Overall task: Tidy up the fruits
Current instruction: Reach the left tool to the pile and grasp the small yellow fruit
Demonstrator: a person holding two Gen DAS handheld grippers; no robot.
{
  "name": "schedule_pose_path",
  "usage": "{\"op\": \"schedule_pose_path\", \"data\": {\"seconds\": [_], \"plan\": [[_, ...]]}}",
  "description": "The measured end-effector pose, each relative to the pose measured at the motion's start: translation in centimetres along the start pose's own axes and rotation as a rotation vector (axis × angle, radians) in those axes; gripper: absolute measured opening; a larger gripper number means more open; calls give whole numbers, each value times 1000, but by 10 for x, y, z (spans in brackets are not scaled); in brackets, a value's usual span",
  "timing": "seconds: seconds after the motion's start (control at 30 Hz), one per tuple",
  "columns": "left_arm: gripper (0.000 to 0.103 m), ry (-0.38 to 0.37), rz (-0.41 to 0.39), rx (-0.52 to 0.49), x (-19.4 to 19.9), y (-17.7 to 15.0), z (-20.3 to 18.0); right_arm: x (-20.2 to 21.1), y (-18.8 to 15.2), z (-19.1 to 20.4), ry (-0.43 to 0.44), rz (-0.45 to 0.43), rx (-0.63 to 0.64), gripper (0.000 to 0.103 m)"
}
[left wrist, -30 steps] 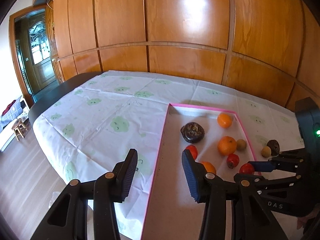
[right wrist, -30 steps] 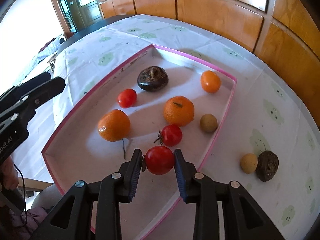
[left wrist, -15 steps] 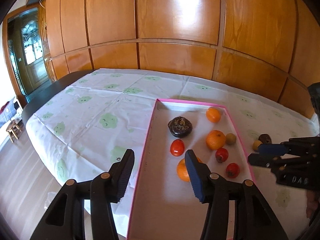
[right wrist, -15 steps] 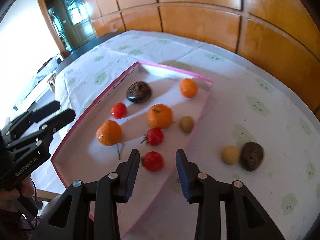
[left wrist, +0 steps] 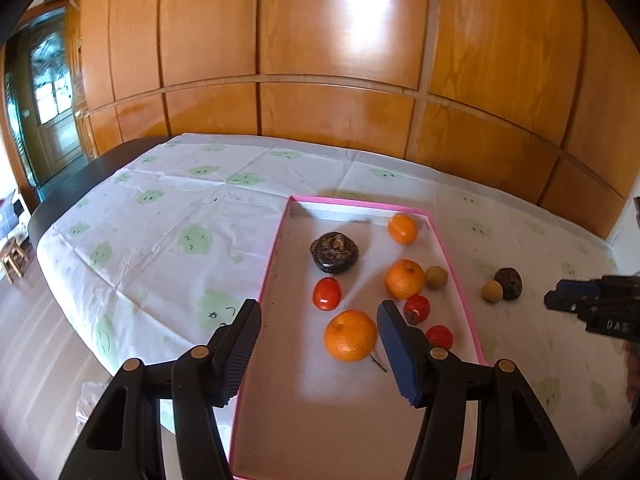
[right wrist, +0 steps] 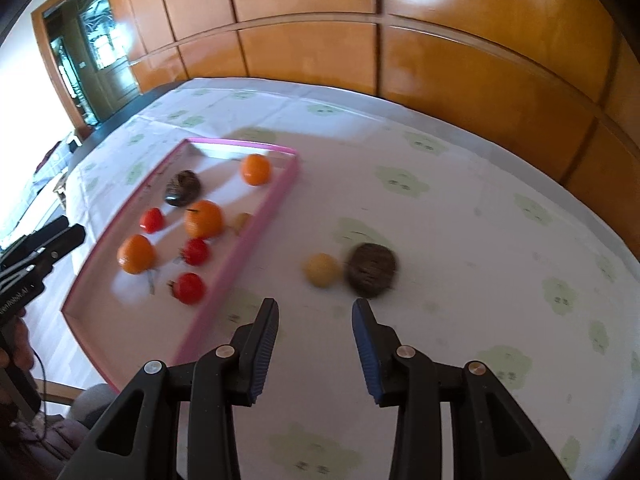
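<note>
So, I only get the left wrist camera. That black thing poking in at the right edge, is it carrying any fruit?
Observer: No. The right gripper is empty. Its jaws have just been opening, and only the tablecloth shows between them.
Operator: What is it pointing at, then?
Observer: The yellowish fruit and the dark brown fruit lie outside the pink box, just beyond its fingertips.
Operator: And the red tomato half hidden low in the box?
Observer: From the right wrist camera that tomato shows whole. It lies on the box floor just inside the pink wall.
</note>
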State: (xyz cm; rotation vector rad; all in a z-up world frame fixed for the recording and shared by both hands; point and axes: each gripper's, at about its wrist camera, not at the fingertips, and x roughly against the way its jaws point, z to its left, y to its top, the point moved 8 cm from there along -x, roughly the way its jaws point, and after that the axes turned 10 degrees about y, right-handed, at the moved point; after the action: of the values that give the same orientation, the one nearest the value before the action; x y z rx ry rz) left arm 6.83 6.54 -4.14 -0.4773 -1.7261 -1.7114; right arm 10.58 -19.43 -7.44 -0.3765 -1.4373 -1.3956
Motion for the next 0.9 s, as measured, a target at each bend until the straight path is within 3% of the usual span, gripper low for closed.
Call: {"op": "schedule_pose_path", "data": {"seconds": [0.33, 0.53, 0.9], "plan": [[61, -17, 5, -104, 3, -3, -28, 24, -16, -77, -136, 1, -72, 38], [61, -31, -8, -153, 8, -2, -46, 30, -26, -124, -181, -24, -198, 39], [60, -91, 3, -223, 9, -4, -84, 34, -36, -153, -217, -15, -337, 39]]}}
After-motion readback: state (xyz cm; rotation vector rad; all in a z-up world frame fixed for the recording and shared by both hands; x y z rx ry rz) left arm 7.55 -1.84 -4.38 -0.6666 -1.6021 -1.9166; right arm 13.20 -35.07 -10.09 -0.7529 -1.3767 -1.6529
